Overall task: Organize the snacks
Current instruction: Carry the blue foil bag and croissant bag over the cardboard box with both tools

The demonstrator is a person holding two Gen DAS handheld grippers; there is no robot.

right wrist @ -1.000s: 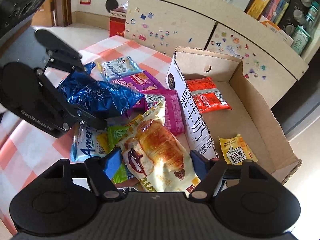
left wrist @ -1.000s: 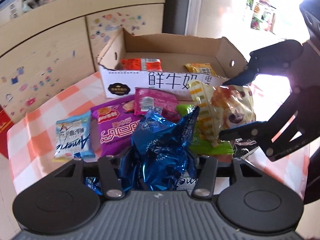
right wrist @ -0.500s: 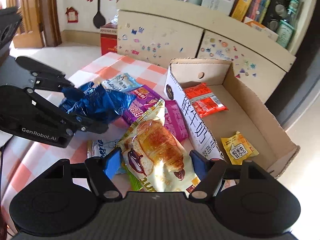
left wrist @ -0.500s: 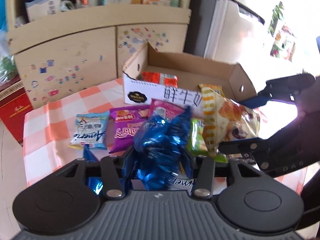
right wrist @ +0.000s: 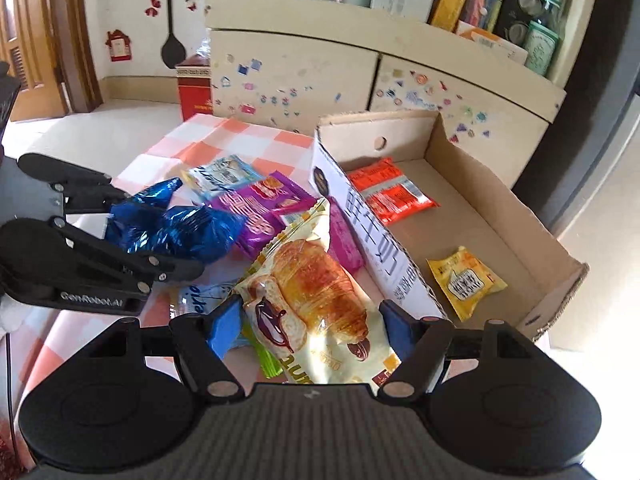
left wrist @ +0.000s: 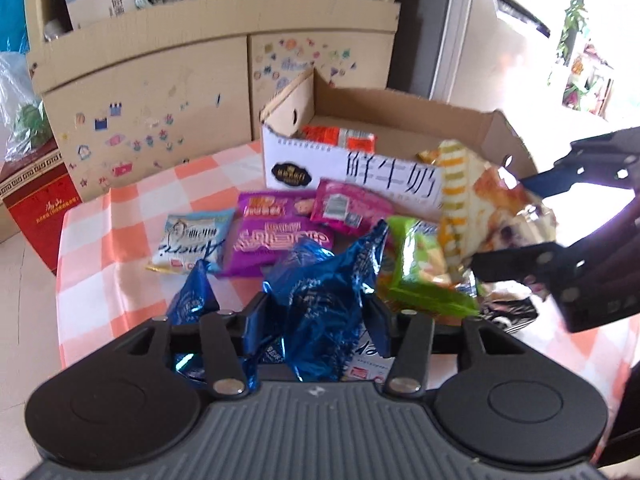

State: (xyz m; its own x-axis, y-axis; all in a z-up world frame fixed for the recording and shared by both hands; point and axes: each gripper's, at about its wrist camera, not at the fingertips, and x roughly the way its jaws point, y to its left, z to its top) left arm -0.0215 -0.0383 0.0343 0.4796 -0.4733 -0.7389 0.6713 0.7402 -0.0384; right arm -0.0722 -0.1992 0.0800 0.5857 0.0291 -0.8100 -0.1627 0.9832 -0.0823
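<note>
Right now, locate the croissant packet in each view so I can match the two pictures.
Left wrist view: croissant packet at right of centre, raised, between the right gripper's fingers, before the cardboard box.
Right wrist view: the packet at bottom centre, between that gripper's own fingers, left of the box.
Shared landmark: the orange-red packet in the box.
</note>
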